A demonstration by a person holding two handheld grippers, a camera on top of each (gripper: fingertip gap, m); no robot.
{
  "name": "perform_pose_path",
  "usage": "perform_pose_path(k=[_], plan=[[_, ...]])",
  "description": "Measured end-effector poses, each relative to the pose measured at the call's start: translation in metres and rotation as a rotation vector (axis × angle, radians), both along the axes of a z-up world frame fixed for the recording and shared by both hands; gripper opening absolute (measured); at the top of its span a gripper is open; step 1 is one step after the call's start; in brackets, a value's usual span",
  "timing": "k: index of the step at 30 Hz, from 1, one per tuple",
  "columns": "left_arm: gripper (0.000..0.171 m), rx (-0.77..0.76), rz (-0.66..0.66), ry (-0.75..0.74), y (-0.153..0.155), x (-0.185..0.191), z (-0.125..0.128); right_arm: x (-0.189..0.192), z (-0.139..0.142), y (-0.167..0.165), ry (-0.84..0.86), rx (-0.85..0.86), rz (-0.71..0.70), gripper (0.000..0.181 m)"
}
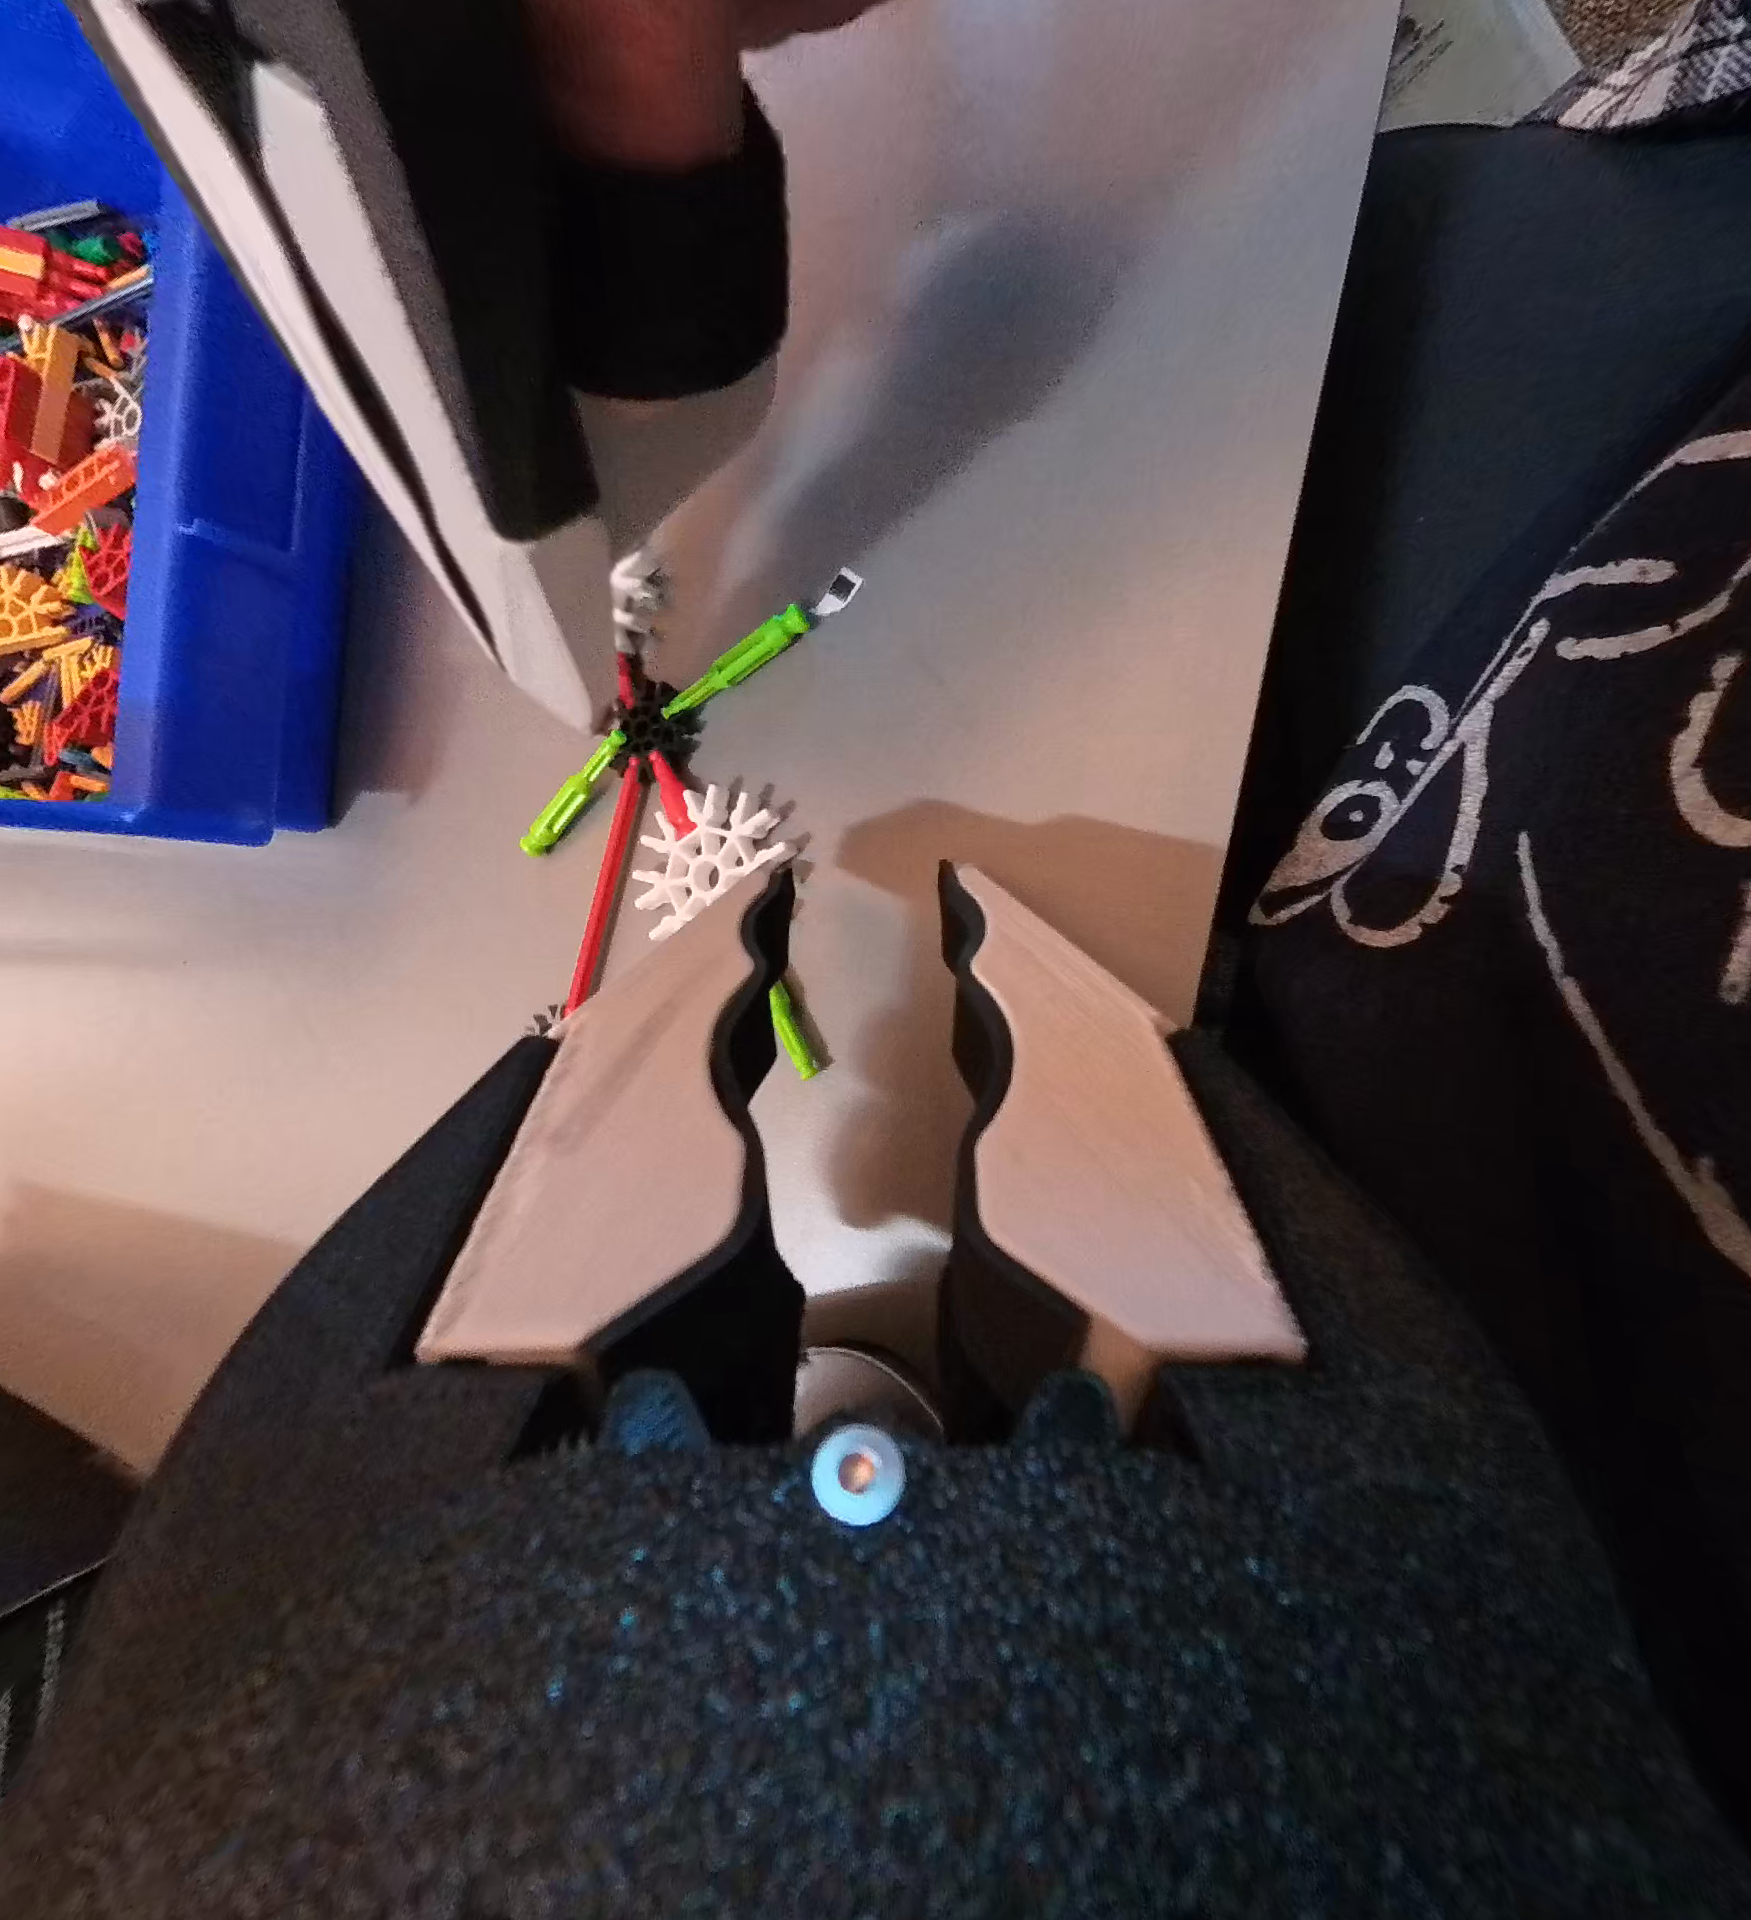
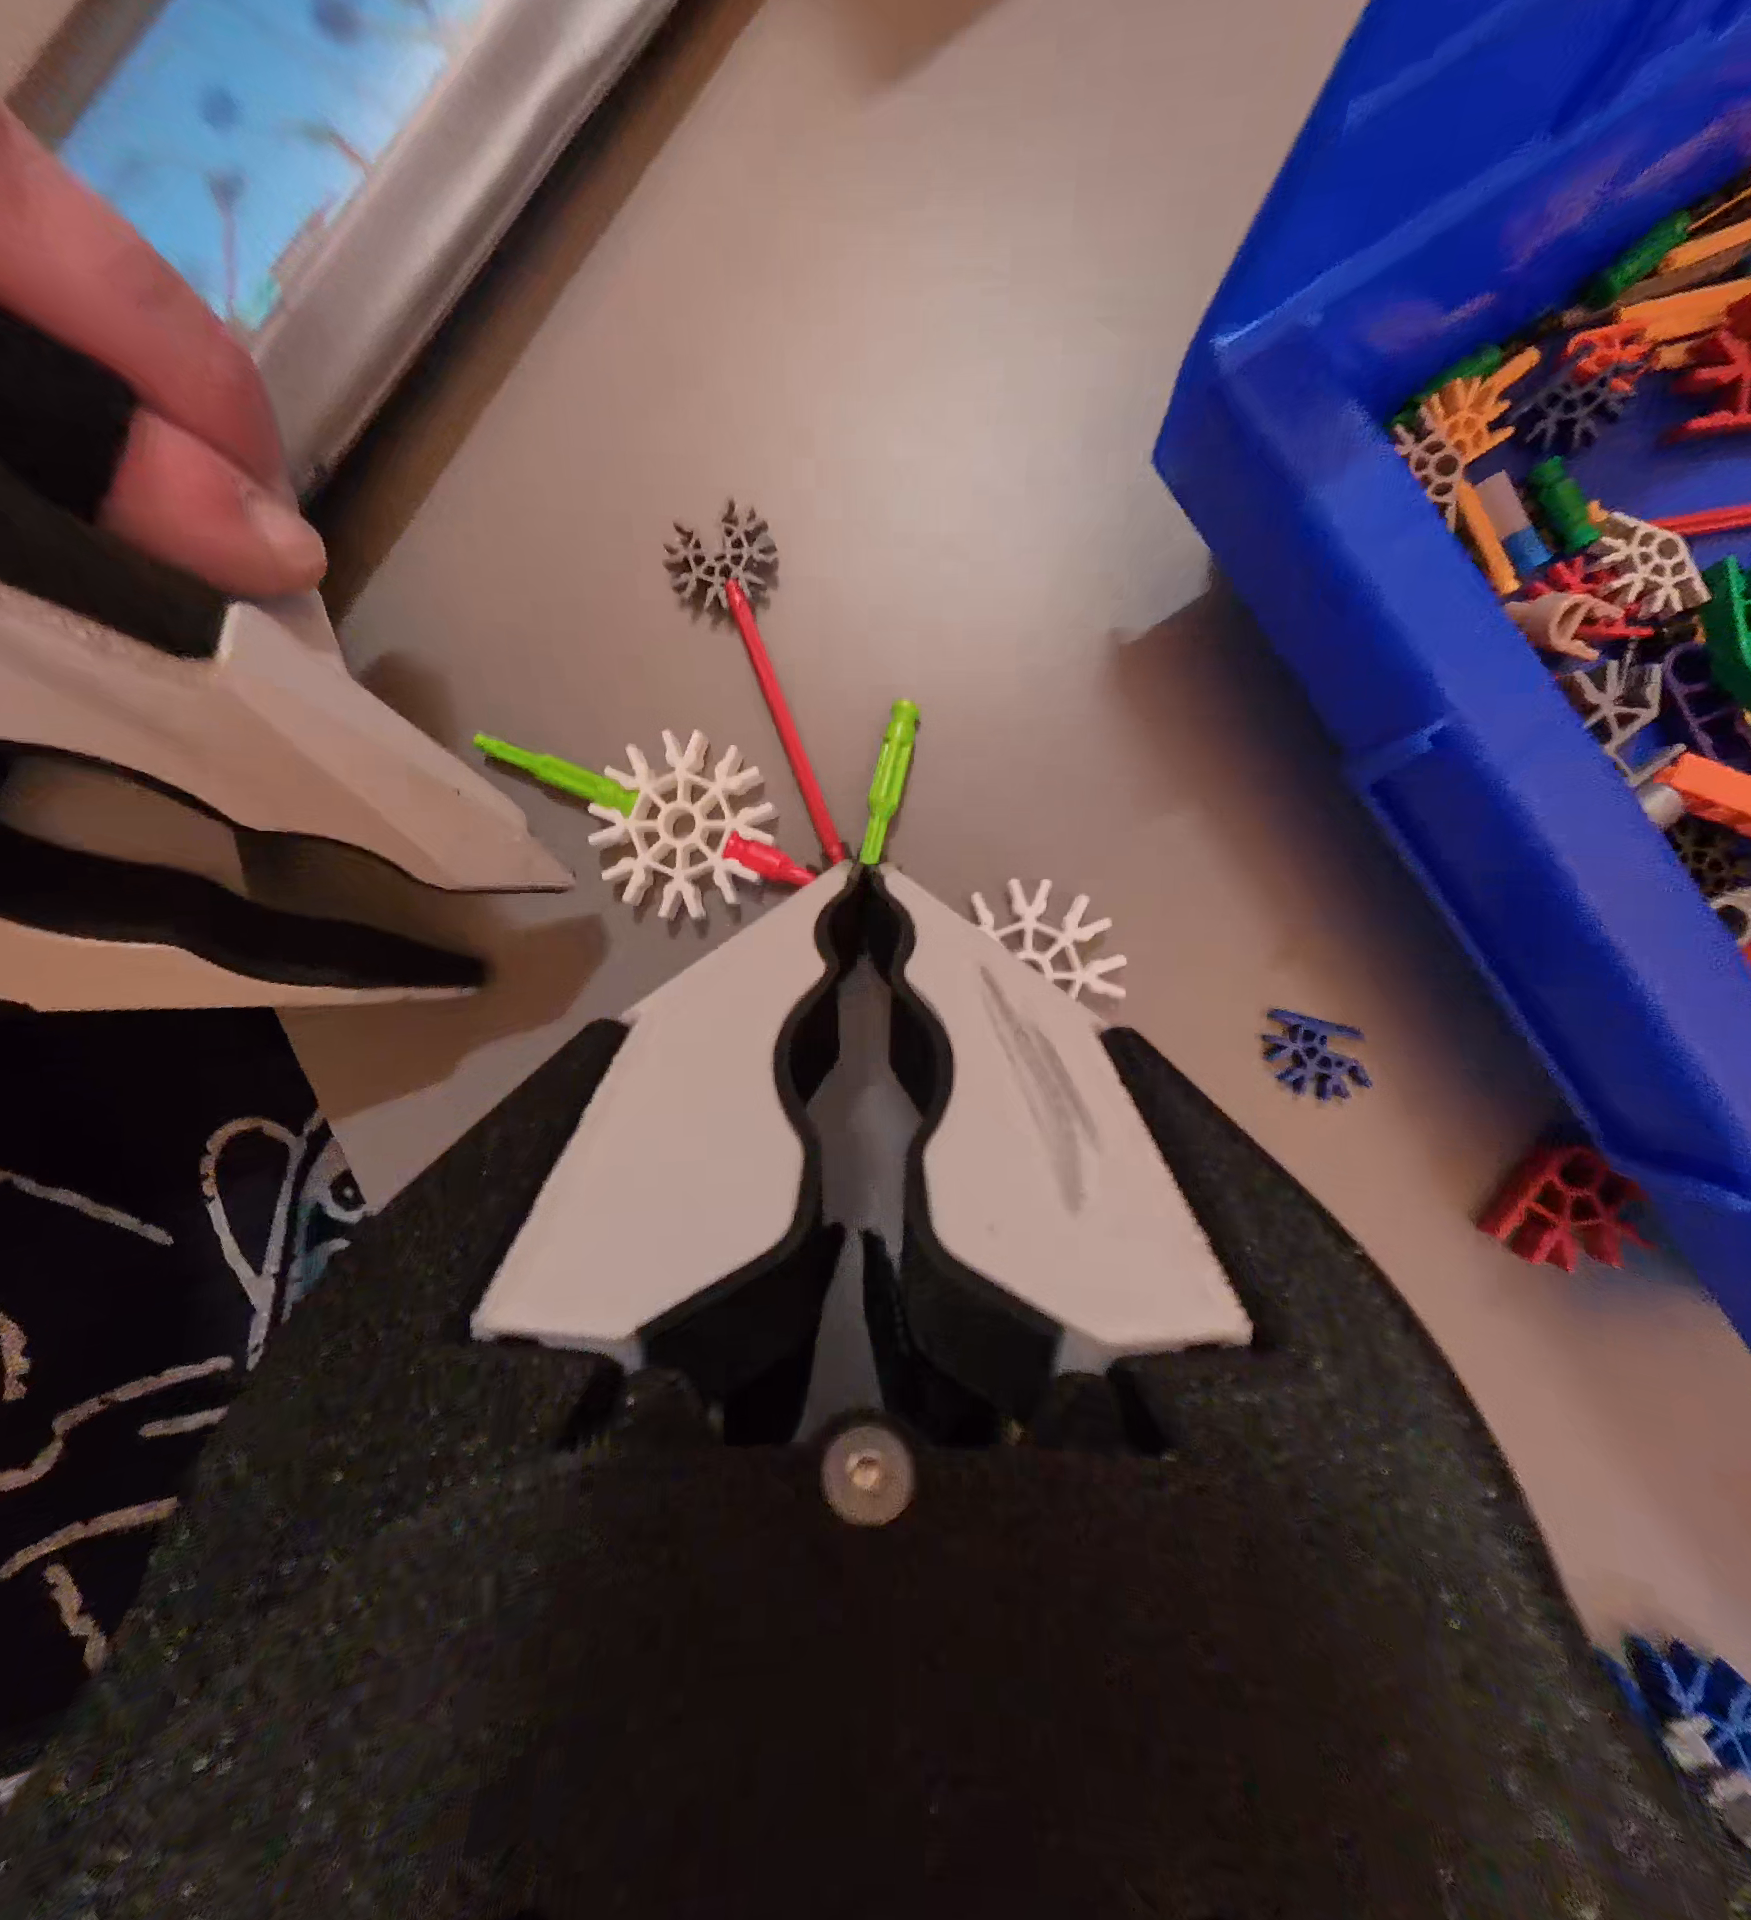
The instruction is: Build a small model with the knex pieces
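A small rod-and-connector assembly lies on the beige table. Its black hub (image 1: 653, 727) carries lime green rods (image 1: 741, 652), a long red rod (image 1: 601, 894) and a short red rod into a white snowflake connector (image 1: 710, 857). My right gripper (image 2: 860, 873) is shut at the hub, which its fingers hide in the right wrist view; the rods (image 2: 886, 779) fan out from its tips. It comes in from the upper left in the left wrist view (image 1: 596, 717). My left gripper (image 1: 868, 883) is open and empty, its left fingertip beside the white snowflake (image 2: 682, 826).
A blue bin (image 1: 227, 623) full of mixed building pieces stands beside the assembly (image 2: 1370, 727). Loose on the table: a second white snowflake (image 2: 1053, 940), a grey connector (image 2: 723, 556) on the long red rod, a blue connector (image 2: 1312, 1055), a red connector (image 2: 1562, 1205). A person's dark printed shirt (image 1: 1577, 831) borders the table. The tips of one gripper are about 8 cm away from the tips of the other.
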State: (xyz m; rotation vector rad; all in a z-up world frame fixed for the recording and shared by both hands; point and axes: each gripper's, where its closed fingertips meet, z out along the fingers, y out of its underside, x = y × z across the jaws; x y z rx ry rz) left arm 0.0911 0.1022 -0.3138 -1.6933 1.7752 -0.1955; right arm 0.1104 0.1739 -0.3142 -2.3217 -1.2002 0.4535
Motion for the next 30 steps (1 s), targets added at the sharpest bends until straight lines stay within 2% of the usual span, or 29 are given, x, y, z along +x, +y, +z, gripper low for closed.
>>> perform_pose_path(k=[21, 27, 30], plan=[[0.023, -0.007, -0.009, 0.021, 0.008, 0.004, -0.004, -0.008, -0.005, 0.004, 0.019, 0.021, -0.012, 0.000], [0.030, 0.022, 0.012, -0.034, 0.020, 0.002, 0.012, -0.006, -0.006, 0.003, 0.017, 0.021, -0.012, 0.000], [0.032, 0.027, 0.013, -0.003, 0.025, 0.000, 0.003, -0.006, -0.007, 0.003, 0.017, 0.021, -0.013, 0.000]])
